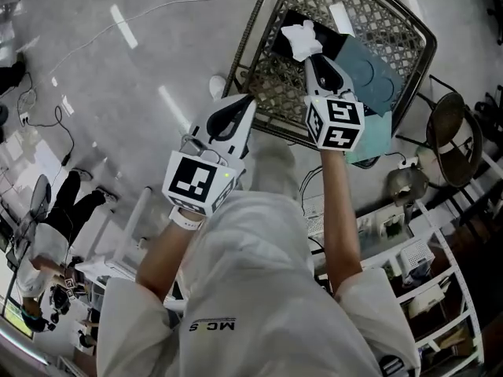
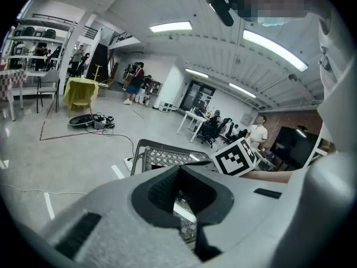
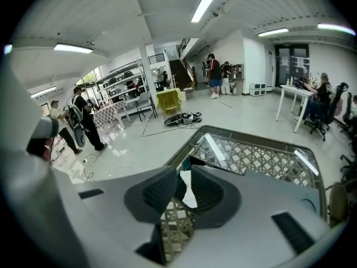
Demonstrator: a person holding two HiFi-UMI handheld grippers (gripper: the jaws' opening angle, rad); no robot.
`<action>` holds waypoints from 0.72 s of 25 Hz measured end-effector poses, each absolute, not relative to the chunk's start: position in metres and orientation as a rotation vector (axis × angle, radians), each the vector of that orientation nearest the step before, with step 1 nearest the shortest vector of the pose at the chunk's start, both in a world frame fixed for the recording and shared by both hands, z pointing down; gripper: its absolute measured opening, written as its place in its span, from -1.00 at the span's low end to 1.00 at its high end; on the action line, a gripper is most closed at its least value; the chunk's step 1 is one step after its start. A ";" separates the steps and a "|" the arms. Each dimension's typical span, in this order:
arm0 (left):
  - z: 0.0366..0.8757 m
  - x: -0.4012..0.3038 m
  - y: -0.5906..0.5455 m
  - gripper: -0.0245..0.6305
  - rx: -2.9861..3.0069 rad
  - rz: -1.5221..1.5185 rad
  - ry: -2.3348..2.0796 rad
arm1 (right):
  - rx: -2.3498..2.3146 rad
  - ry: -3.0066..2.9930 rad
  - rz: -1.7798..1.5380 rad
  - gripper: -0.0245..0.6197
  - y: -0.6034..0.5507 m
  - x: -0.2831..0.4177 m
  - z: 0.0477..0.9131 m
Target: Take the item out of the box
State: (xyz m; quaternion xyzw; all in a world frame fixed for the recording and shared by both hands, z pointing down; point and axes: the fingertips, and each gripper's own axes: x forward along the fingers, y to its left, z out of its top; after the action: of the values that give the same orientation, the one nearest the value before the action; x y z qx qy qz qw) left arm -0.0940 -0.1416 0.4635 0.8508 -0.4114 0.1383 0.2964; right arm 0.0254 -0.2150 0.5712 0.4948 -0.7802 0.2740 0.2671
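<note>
White item [image 1: 302, 38]: between the jaws of the right gripper [image 1: 315, 58], over the box [image 1: 339, 44] in the middle of the basket [image 1: 250, 38].
Right jaws: apart, not squeezing the item; a gap shows beside one pad.
Left gripper [image 1: 248, 100]: jaws closed tip to tip with nothing in them, at the basket's near rim.
Box: black, inside the basket.
Teal sheet [image 1: 369, 73]: just beside the box, toward the basket's right rim.
Basket: metal mesh.

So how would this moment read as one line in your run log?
left gripper: shut, empty, near mesh box rim | right gripper: fingers apart around white item
</note>
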 end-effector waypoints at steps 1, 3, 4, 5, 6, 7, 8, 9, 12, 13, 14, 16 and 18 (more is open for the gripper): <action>0.468 -0.093 -0.141 -0.85 2.256 0.370 -1.092 | 1.330 -2.092 0.751 -0.70 -0.217 0.027 0.579; 0.477 -0.092 -0.141 -0.85 2.241 0.372 -1.088 | 1.316 -2.062 0.780 -0.68 -0.221 0.029 0.596; 0.482 -0.092 -0.143 -0.85 2.234 0.373 -1.088 | 1.308 -2.046 0.795 -0.66 -0.223 0.029 0.605; 0.486 -0.094 -0.144 -0.85 2.226 0.374 -1.088 | 1.299 -2.030 0.807 -0.62 -0.226 0.028 0.613; 0.490 -0.095 -0.145 -0.85 2.218 0.374 -1.088 | 1.290 -2.015 0.815 -0.61 -0.228 0.027 0.620; 0.494 -0.097 -0.146 -0.85 2.210 0.374 -1.088 | 1.279 -2.001 0.820 -0.60 -0.229 0.026 0.627; 0.497 -0.098 -0.147 -0.85 2.204 0.375 -1.088 | 1.268 -1.987 0.822 -0.60 -0.231 0.025 0.633; 0.500 -0.099 -0.148 -0.85 2.200 0.376 -1.087 | 1.260 -1.974 0.824 -0.60 -0.232 0.024 0.639; 0.508 -0.100 -0.149 -0.85 2.192 0.378 -1.080 | 1.235 -1.928 0.840 -0.60 -0.235 0.025 0.656; 0.510 -0.101 -0.149 -0.85 2.188 0.378 -1.078 | 1.225 -1.910 0.850 -0.60 -0.235 0.025 0.661; 0.512 -0.102 -0.149 -0.85 2.184 0.378 -1.077 | 1.216 -1.893 0.858 -0.60 -0.236 0.025 0.665; 0.516 -0.104 -0.149 -0.85 2.176 0.379 -1.072 | 1.199 -1.862 0.872 -0.54 -0.237 0.025 0.674; 0.519 -0.106 -0.149 -0.85 2.170 0.380 -1.069 | 1.188 -1.836 0.881 -0.52 -0.239 0.025 0.680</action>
State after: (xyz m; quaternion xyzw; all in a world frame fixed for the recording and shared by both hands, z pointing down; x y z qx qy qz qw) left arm -0.1058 -0.1490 0.5187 0.8335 -0.4105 0.1460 0.3396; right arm 0.0253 -0.2392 0.6803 0.4657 -0.7198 0.3452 0.3820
